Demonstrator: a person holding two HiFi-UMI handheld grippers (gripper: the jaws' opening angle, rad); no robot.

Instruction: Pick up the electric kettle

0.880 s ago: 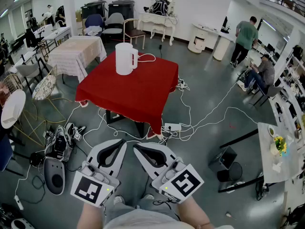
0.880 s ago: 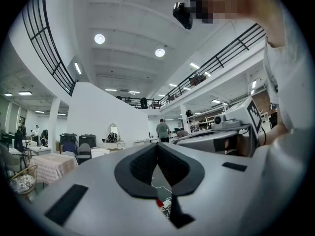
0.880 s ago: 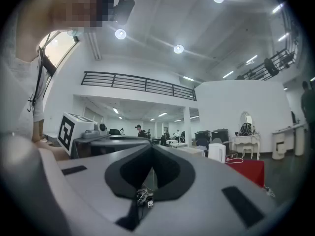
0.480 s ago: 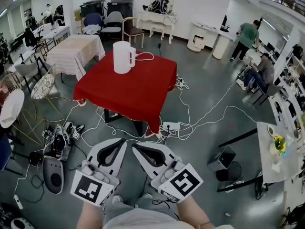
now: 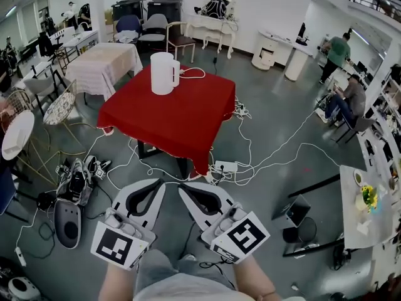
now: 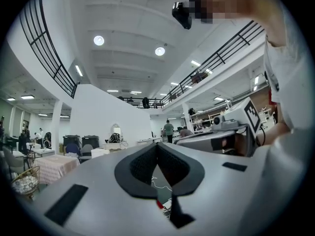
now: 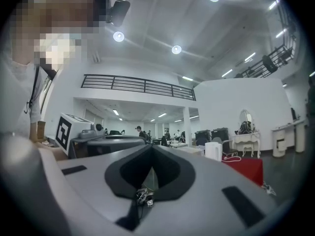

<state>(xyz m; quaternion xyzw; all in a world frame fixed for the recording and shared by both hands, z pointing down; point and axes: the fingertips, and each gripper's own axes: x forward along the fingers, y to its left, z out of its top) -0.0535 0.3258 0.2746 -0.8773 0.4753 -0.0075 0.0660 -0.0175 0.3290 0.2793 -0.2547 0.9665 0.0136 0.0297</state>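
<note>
The head camera looked steeply down on the distant red counter (image 5: 169, 115); both gripper cameras faced level and forward from low down, the right one sharing that counter (image 7: 243, 168).

A red table (image 5: 182, 127) stands on the grey floor (image 5: 276, 115). White cords (image 5: 283, 147) lie on the floor beside it. A person in a green top (image 5: 339, 50) stands far off

The kettle (image 5: 162, 74) is white. The tablecloth (image 5: 182, 121) is red. The left gripper (image 5: 158, 187) and right gripper (image 5: 186, 190) are light grey with black pads. Their marker cubes (image 5: 119, 246) show black-and-white squares. The other cloth (image 5: 100, 68) looks pale, maybe checked.
</note>
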